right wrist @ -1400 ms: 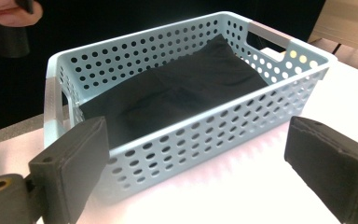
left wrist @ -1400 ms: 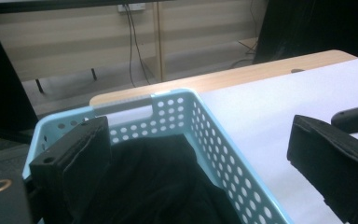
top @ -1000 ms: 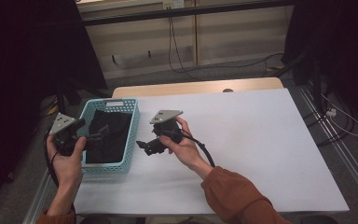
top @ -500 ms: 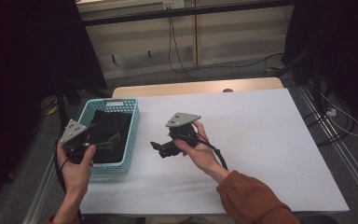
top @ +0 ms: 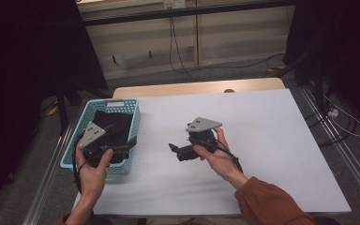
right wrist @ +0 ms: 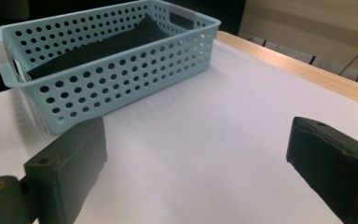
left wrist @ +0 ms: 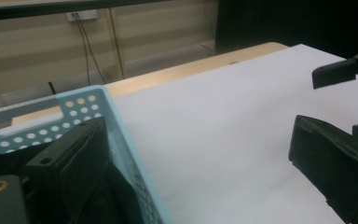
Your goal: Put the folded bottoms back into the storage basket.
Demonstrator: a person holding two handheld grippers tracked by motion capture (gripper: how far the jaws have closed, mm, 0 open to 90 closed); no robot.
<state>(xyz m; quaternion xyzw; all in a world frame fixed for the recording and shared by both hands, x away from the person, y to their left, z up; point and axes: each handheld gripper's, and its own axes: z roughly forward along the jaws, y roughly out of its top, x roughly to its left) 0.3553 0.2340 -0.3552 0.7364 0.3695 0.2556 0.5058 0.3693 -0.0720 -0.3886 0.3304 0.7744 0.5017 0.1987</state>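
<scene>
The left gripper [top: 122,151] has its 2 black jaws spread wide with nothing between them; in the left gripper view 1 jaw hangs over the inside of the light blue perforated plastic basket [left wrist: 121,140] and the other over the white table [left wrist: 223,140], so the jaws straddle the basket's right-hand wall. Directly beside and below that inner jaw lies the black folded cloth [top: 115,129], filling the basket's floor, its long axis running along the basket's length, away from the person. The right gripper [top: 178,151] is also open and empty, held above bare tabletop with its jaws pointing toward the basket, which stands well apart from it at the table's left edge, as the right gripper view confirms [right wrist: 107,60]. From where I stand the left hand [top: 93,168] is plainly the nearer one: the cloth lies just ahead of it and slightly left, so I would judge a short dip inward reaches it first.
</scene>
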